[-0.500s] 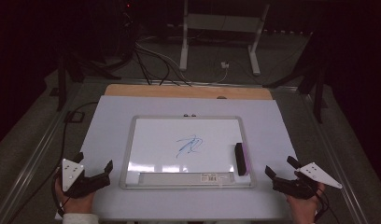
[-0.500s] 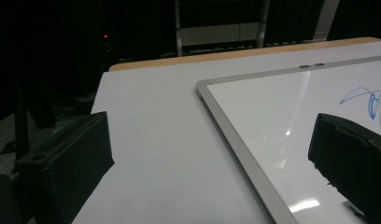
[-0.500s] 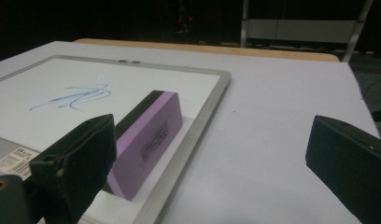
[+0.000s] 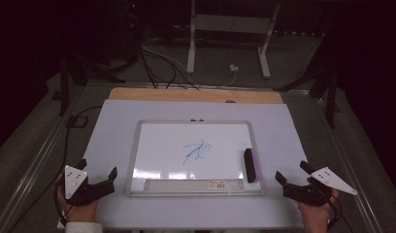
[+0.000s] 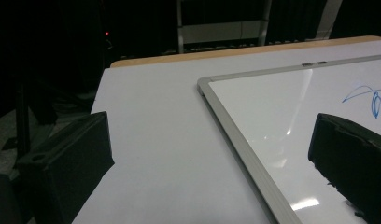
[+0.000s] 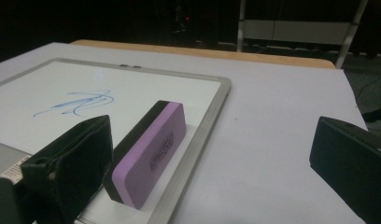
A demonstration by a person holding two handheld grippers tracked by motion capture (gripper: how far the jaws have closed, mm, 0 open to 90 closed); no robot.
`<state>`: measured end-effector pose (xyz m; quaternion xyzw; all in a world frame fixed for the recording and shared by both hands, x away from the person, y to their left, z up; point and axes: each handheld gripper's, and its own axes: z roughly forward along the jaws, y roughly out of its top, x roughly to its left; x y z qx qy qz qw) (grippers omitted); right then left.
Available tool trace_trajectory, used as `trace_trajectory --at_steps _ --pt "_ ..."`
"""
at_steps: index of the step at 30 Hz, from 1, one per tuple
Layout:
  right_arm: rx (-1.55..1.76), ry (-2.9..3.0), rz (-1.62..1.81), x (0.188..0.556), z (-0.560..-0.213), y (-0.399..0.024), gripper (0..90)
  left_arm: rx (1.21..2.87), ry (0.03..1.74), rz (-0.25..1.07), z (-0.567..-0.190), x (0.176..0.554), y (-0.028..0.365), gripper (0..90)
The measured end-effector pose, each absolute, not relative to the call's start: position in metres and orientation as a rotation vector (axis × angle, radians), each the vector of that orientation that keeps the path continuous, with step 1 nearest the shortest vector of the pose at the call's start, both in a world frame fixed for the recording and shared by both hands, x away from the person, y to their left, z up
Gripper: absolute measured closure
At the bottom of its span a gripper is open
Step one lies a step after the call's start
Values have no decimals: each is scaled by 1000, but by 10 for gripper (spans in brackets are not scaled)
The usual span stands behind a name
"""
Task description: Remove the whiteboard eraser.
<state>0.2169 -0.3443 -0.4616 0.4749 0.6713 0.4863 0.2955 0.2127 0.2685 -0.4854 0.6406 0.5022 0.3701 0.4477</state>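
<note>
the eraser lies on the whiteboard's right edge, beside a blue scribble. just right of it the right gripper rests low, jaws wide and empty. the left gripper sits at the near left corner, likewise spread and empty.

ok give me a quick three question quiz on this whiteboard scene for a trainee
1. True or false: the eraser lies on the whiteboard, by its right edge.
2. What colour is the scribble? A red, B blue, C green
3. Which gripper is nearer the eraser, and how do its jaws stand?

Key:
1. True
2. B
3. The right gripper; its jaws are open with nothing between them. The left gripper is open too.
</note>
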Motion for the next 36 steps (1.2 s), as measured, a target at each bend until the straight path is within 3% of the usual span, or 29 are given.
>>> trace_trajectory --at_steps 12,36 --pt "1235 1832 1330 226 -444 -344 1 1604 1252 910 -488 214 267 5" --pt "1244 1877 1285 249 -440 -329 1 1610 1246 915 -489 215 264 5"
